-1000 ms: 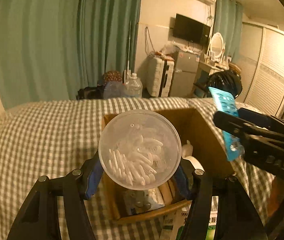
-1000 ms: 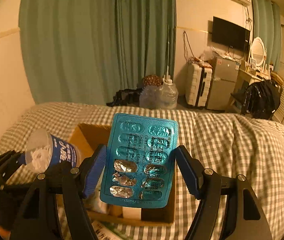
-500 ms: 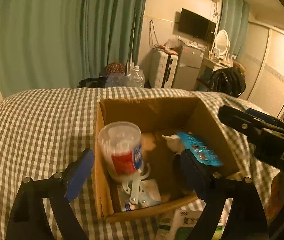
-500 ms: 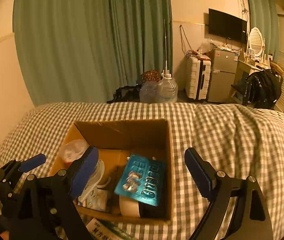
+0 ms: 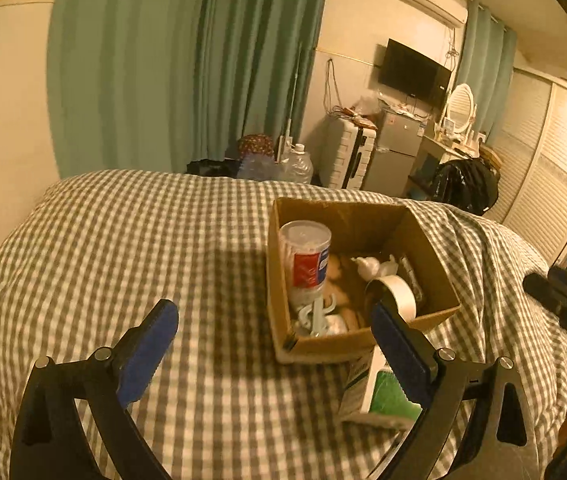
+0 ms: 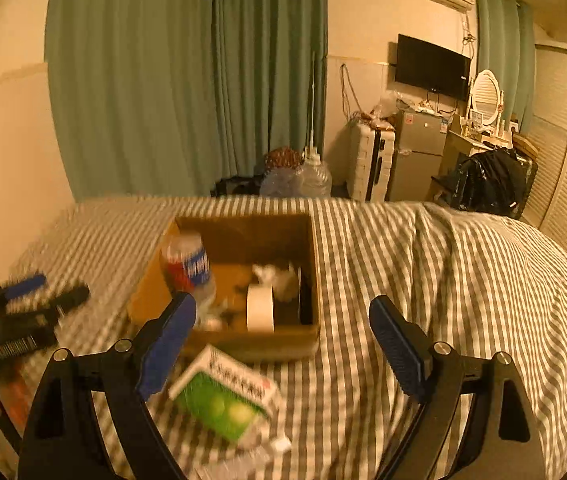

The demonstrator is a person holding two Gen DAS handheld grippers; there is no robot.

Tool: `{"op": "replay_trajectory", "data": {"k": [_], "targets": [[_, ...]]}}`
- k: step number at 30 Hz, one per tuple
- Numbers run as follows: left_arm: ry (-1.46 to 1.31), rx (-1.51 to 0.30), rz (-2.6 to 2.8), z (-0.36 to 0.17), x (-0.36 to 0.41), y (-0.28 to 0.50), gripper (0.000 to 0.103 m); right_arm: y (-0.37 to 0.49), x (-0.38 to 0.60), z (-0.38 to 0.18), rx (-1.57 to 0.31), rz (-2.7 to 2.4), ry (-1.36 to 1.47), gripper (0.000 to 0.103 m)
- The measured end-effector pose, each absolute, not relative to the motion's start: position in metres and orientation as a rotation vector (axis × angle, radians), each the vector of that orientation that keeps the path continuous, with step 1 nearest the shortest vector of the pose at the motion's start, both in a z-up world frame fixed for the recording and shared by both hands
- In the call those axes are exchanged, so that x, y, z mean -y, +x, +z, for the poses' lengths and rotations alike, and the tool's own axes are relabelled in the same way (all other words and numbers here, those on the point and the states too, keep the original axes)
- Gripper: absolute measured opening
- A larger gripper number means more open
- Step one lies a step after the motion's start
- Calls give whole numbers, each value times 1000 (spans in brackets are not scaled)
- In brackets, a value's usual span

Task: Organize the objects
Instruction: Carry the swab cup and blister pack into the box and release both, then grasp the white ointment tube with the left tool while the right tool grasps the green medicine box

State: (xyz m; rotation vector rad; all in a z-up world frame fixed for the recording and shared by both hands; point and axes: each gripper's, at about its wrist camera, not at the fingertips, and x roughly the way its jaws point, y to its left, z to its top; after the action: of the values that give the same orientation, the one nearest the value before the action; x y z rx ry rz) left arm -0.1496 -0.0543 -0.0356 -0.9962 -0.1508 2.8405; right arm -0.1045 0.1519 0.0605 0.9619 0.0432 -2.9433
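Note:
An open cardboard box [image 5: 363, 344] [image 6: 259, 340] sits on the checked bedspread. Inside it stand a clear tub with a red and blue label [image 5: 305, 258] [image 6: 187, 264], a roll of white tape [image 5: 397, 294] [image 6: 259, 306], a small white bottle [image 5: 371, 266] and other small items. A green and white carton [image 5: 379, 394] [image 6: 225, 394] lies on the bed just in front of the box. My left gripper [image 5: 273, 344] is open and empty, pulled back to the box's left front. My right gripper [image 6: 281, 338] is open and empty, above the carton. The blister pack is not visible.
The checked bedspread [image 5: 143, 248] spreads wide to the left of the box and falls away at the right [image 6: 463, 280]. Beyond the bed are green curtains [image 5: 187, 64], water jugs [image 5: 295, 164], a suitcase [image 6: 371, 168], a small fridge [image 6: 419, 152] and a black bag [image 6: 491, 184].
A second ago the left gripper held the tub and the right held the blister pack; both were let go into the box. Since then both grippers have drawn back and up, open.

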Motion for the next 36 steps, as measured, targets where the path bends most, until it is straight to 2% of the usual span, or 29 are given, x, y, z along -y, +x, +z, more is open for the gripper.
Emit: {"op": "replay_trajectory", "data": {"k": [11,15,18,29,32,36], "targets": [[-1122,13,2832,-97,55,-122,99,-105,-118,-19,-52,-2819,1256,89],[-1152,5,2849,-111,64,-128,99,-111,-107,-40,-2,-2807,1328,94],[-1189,15,2869,-121,75,-133,99,-113,-98,-53,45,-2797,1358,103],[-1243,96,2898,-134,99,-133,99,-130,-73,-88,-42,-2859,1482,103],[-1246,91,2895,-134,97,-131,99,-135,-81,-91,2,-2891,1460,103],[-1261,94,2888,-137,98,-134,99,-134,-89,-89,-74,-2889,1389,102]]}}
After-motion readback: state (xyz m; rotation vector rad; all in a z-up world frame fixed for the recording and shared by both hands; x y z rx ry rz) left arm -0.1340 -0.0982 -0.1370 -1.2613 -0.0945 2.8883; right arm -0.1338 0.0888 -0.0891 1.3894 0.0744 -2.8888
